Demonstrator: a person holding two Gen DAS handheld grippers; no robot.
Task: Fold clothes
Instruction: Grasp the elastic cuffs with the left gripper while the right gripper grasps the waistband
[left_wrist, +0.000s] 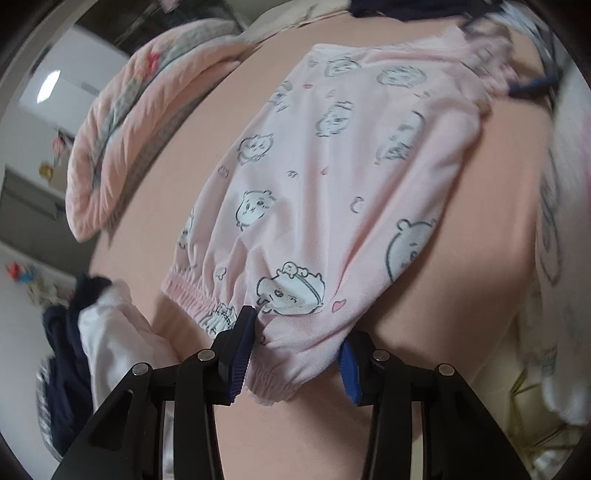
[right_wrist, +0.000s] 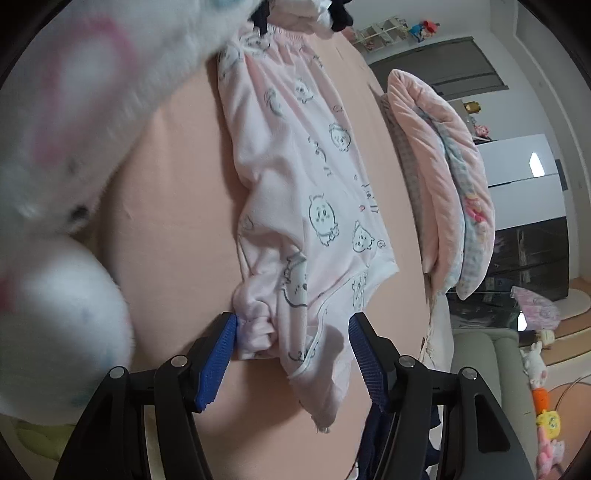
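Note:
Pale pink pyjama trousers (left_wrist: 332, 166) printed with cartoon animals lie stretched out on a peach bed sheet (left_wrist: 480, 258). My left gripper (left_wrist: 295, 354) is open at the elastic waistband, and the bunched band fills the gap between its blue pads. In the right wrist view the trousers (right_wrist: 306, 177) run away from me, with the crumpled cuffs at the near end. There my right gripper (right_wrist: 291, 350) is open around the cuffs. Its left pad (right_wrist: 218, 350) touches the fabric, while the right pad stands apart from it. The trousers rest on the sheet (right_wrist: 177, 221).
A folded pink quilt (left_wrist: 122, 129) (right_wrist: 443, 166) lies along one side of the bed. A blurred white fluffy garment (right_wrist: 74, 110) (left_wrist: 565, 221) hangs close on the other side. Navy and white clothes (left_wrist: 74, 332) are piled past the waistband end. Beyond the bed edge are furniture and toys (right_wrist: 543, 387).

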